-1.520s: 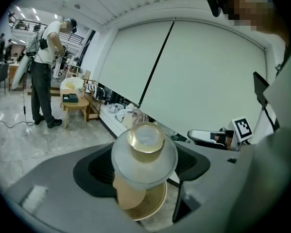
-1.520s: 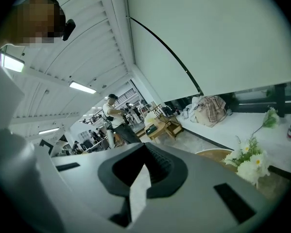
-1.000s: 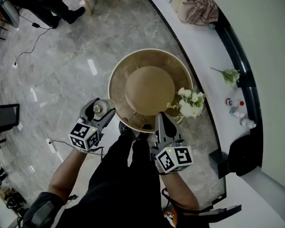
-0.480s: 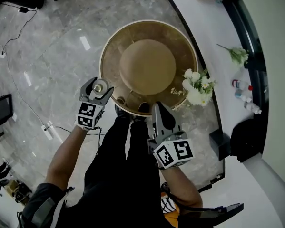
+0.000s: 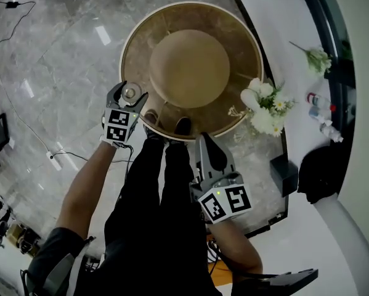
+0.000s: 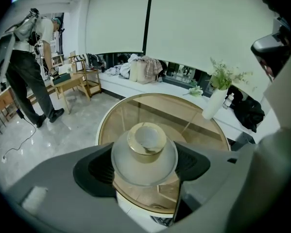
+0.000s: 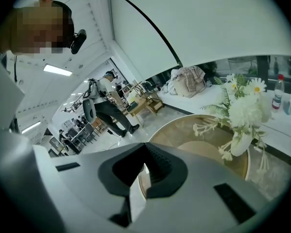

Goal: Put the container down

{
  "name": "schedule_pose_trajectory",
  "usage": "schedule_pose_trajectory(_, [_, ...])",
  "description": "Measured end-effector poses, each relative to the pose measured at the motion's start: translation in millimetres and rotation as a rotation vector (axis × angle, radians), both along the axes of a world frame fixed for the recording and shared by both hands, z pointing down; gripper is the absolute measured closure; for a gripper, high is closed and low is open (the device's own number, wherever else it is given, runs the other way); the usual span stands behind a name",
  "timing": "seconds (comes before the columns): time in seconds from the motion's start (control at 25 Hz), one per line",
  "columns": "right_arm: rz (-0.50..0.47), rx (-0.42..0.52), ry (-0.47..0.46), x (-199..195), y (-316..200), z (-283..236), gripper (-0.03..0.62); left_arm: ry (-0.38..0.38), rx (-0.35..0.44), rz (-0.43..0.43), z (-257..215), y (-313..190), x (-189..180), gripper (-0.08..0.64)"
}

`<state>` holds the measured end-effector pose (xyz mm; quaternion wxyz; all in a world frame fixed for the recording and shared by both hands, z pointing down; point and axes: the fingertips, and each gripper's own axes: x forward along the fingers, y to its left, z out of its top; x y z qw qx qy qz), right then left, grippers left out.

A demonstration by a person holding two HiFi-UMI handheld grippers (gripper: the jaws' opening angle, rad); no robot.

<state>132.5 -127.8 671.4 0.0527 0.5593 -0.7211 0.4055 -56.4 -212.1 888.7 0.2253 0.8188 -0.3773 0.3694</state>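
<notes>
R gripper (image 5: 206, 143) sits nearest the body, jaws together w/ nothing between, tip aimed at the table's near rim, forearm tucked by the legs. L gripper (image 5: 129, 94) is clamped on the small glass container (image 6: 144, 152) w/ gold neck, held upright. Vs a sec ago it's gone from beside the round glass table (image 5: 135, 42) to over its near-left edge, so set-down looks close; prob not resting yet. L forearm reaches fwd, jaws roughly level. Flower vase (image 5: 252, 99) stands on the far right, well apart.
</notes>
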Motion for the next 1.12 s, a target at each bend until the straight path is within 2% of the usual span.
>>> schedule_pose_trajectory(0.4, [-0.009, -0.067, -0.017, -8, 5, 42, 0.586, -0.039, -0.05, 0.046, 57, -2, 8, 0.219])
schedule_pose_trajectory(1.12, [-0.002, -0.109, -0.05, -8, 14, 71, 0.586, -0.027, -0.031, 0.037, 79, -8, 25, 0.219])
